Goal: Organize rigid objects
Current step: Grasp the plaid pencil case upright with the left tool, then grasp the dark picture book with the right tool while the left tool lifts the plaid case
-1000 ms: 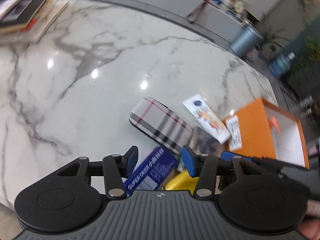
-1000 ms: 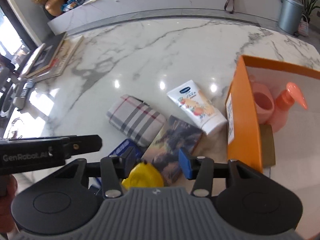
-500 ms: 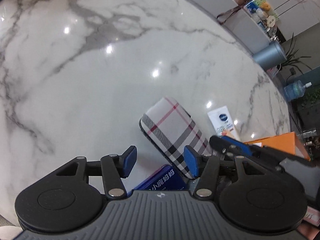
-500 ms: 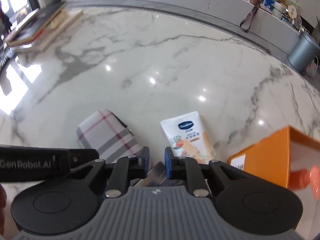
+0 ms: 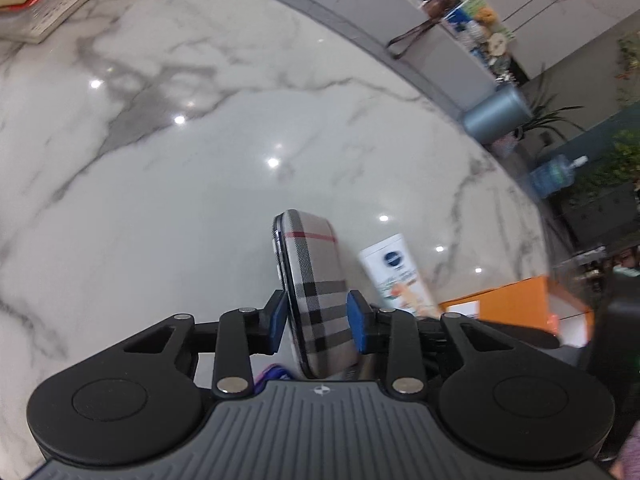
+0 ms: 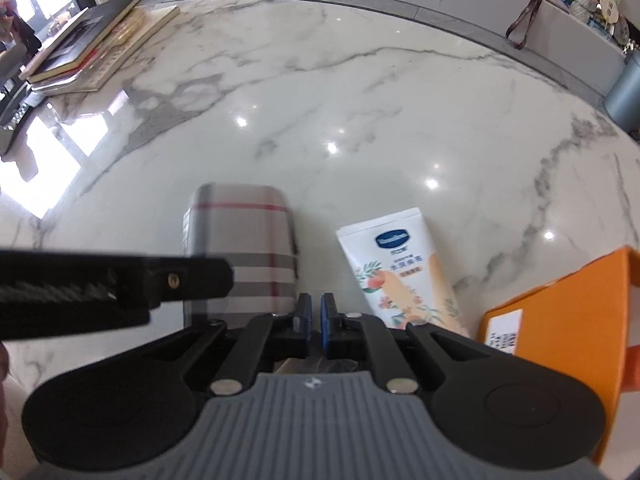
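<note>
A plaid hard case (image 5: pixel 312 264) stands tipped on its long edge on the marble table (image 5: pixel 200 200). My left gripper (image 5: pixel 316 320) has the case between its blue pads (image 5: pixel 276 320), which touch both sides as the jaws are closing. The right wrist view shows the same case (image 6: pixel 240 220) behind the left gripper's black body (image 6: pixel 100 284). My right gripper (image 6: pixel 316 320) is shut, pads almost together, low over a dark flat item (image 6: pixel 316 364). Whether it pinches that item I cannot tell. A white lotion tube (image 6: pixel 400 272) lies flat to its right.
An open orange box (image 6: pixel 560 312) stands at the right, close to the tube. A sliver of a blue packet (image 5: pixel 276 372) shows under the left gripper. Stacked books (image 6: pixel 92 48) lie at the far left edge. A grey bin (image 5: pixel 496 116) stands beyond the table.
The left jaws have closed around the plaid case, which has gone from lying flat to standing on edge. The right jaws have shut and the gripper has come down over the pile.
</note>
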Motion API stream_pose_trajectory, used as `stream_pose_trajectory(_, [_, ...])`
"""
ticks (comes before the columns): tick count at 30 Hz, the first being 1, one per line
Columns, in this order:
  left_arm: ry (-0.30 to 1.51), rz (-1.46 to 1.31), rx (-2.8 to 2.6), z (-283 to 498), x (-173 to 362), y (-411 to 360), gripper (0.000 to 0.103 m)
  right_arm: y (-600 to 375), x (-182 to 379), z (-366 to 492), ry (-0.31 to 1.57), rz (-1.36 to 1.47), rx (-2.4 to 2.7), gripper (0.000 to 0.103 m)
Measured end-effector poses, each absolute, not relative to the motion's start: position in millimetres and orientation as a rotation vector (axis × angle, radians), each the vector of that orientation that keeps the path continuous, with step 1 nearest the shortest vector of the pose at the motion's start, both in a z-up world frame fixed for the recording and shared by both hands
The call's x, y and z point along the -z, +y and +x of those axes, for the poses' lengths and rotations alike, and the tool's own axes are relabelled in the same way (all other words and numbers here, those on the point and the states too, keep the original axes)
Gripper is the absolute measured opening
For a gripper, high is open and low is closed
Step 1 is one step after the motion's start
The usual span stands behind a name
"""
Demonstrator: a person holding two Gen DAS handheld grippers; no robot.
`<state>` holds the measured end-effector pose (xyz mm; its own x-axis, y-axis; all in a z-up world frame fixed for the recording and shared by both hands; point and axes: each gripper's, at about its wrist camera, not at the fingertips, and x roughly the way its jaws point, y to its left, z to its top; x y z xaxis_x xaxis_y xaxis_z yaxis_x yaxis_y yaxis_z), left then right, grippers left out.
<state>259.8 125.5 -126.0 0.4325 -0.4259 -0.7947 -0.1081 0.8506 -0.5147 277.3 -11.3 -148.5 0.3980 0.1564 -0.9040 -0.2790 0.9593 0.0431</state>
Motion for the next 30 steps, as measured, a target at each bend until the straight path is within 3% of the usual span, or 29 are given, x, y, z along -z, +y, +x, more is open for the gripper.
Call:
stream_pose_trajectory(5, [1.123,-0.528,0.23,270.3,119.8,121.1,0.036,-14.9,149.6,278.1,1.125,-0.086,-0.287,0.003])
stream_pose_trajectory(21, [1.17,-0.831,0.25,291.6,128.7,132.8,0.036,-24.5,150.6,280.2,1.127,-0.048,-0.269,0.001])
stream_pose_trajectory(23, [1.17,-0.783,0.264,290.8,125.2,126.8,0.03,-25.8,149.3,279.6,1.126,-0.038,-0.26,0.001])
stream_pose_trajectory(30, [1.171,-0.762,0.278,294.4,125.5,115.2,0.029,-31.9,131.3,274.0,1.102,0.002,-0.261,0.001])
